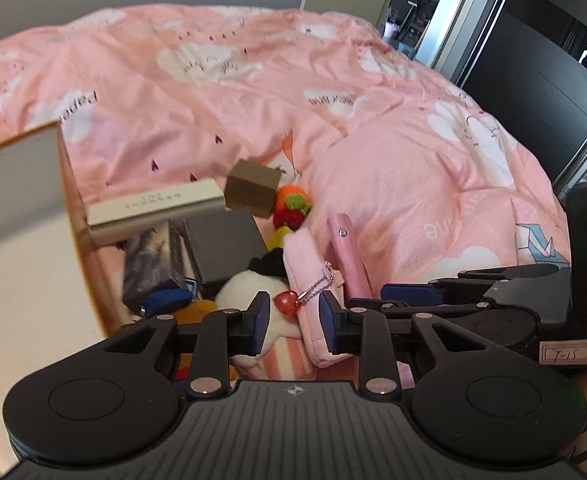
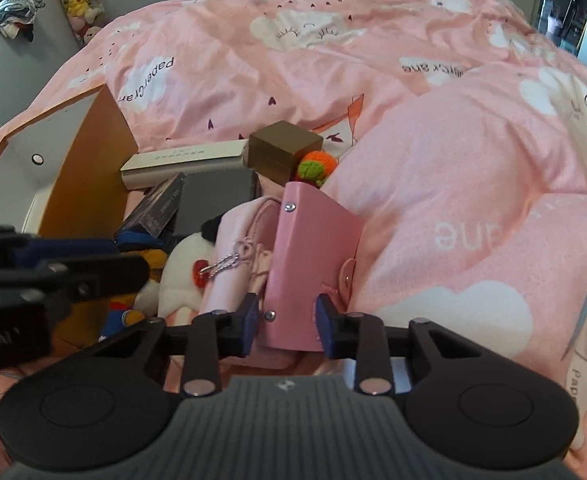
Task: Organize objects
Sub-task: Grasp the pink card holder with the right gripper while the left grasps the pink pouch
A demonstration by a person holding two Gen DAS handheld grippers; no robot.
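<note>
**Two pink things between my tongs, clutter beyond**

My right tongs (image 2: 286,322) straddle the near end of the pink snap-button wallet (image 2: 313,256), which stands on edge just ahead; the fingers sit spread either side of it, and I cannot tell whether the pads touch. I judge it light and fairly stiff, with a smooth cover that may slip, so the flat faces low down, clear of the snap tab, look like the best hold.

My left tongs (image 1: 294,320) are spread too. The padded pink pouch (image 1: 313,300) leans against the right-hand finger, and its red heart charm (image 1: 286,303) dangles on a ball chain in the gap. The pouch looks soft and will squash, so I would pinch its body, not the chain.

Left of the pouch lies a white plush toy (image 1: 239,292). Farther ahead sit a dark grey box (image 1: 225,248), a long cream box (image 1: 153,210), a brown cube box (image 1: 253,192) and an orange crocheted toy (image 1: 291,204), all on the pink duvet (image 1: 413,184). Far left stands an open wooden box wall (image 2: 93,168).
</note>
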